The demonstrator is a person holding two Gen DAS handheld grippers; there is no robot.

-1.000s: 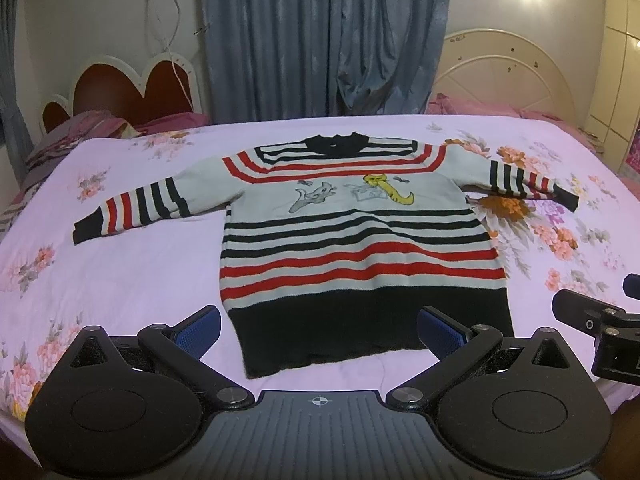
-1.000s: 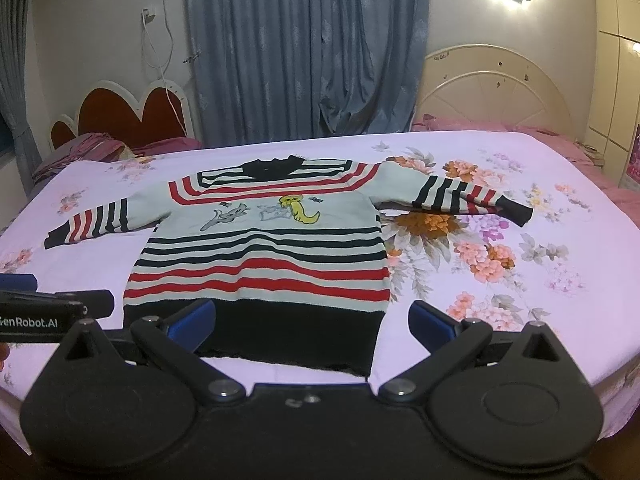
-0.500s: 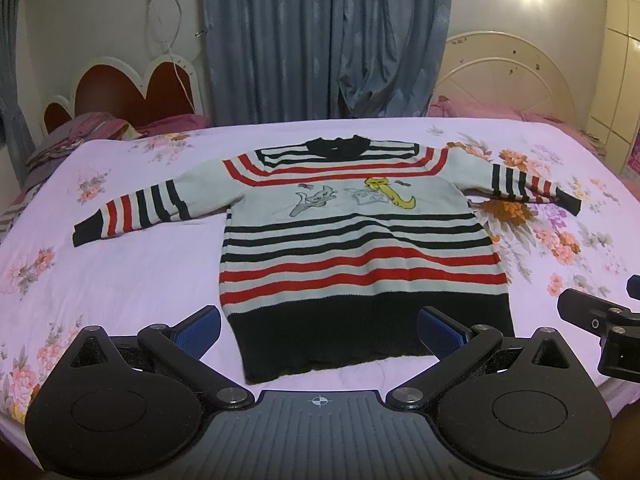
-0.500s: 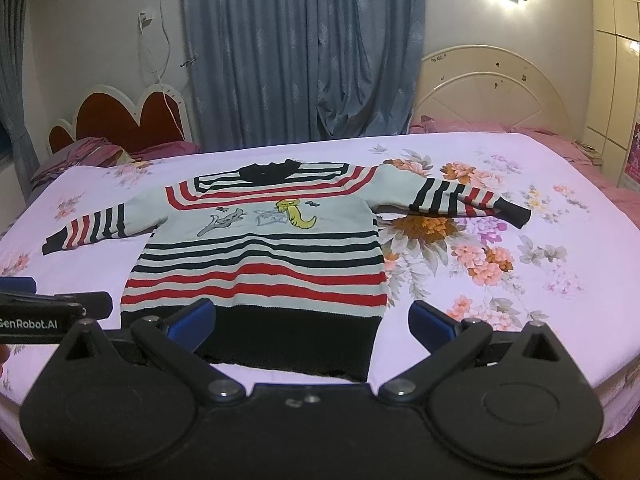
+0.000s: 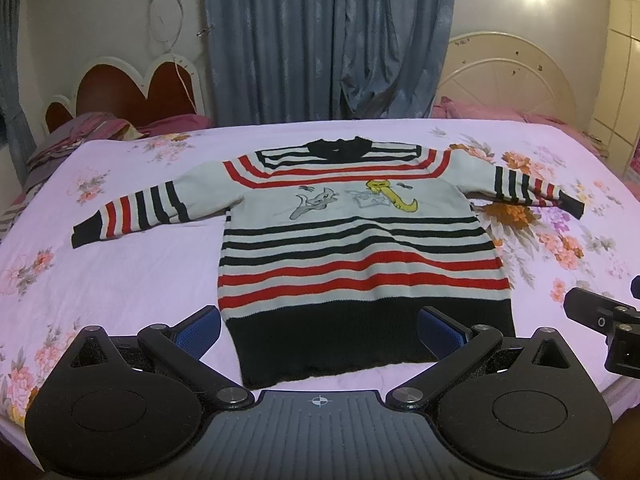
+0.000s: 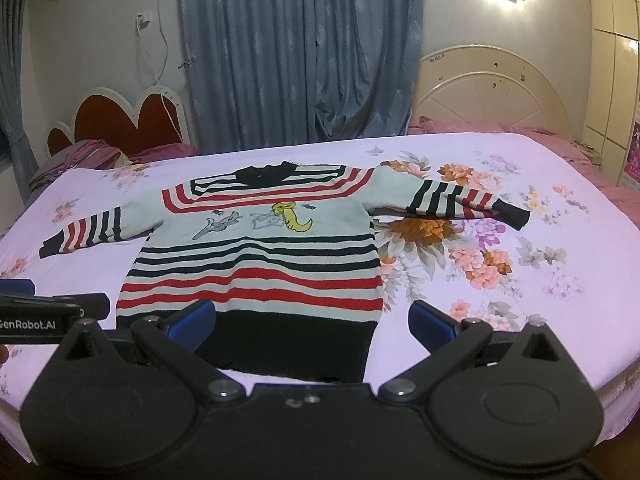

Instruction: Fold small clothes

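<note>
sweater [image 5: 360, 248] flat, front up, sleeves spread, on floral bed sheet [image 5: 100, 280] | left gripper [image 5: 319, 328] jaws wide apart, holding nothing, over the black hem | right gripper [image 6: 312, 320] jaws wide apart, holding nothing, at hem's right corner

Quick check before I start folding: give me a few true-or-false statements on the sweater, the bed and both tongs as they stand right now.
1. The sweater lies spread flat on the bed, both sleeves out to the sides. True.
2. The left tongs are shut on the black hem. False: they are open and hold nothing.
3. The right tongs are open and empty. True.
4. The sweater is already folded in half. False: it is fully unfolded.
5. The collar points toward the far edge of the bed, near the curtain. True.
</note>
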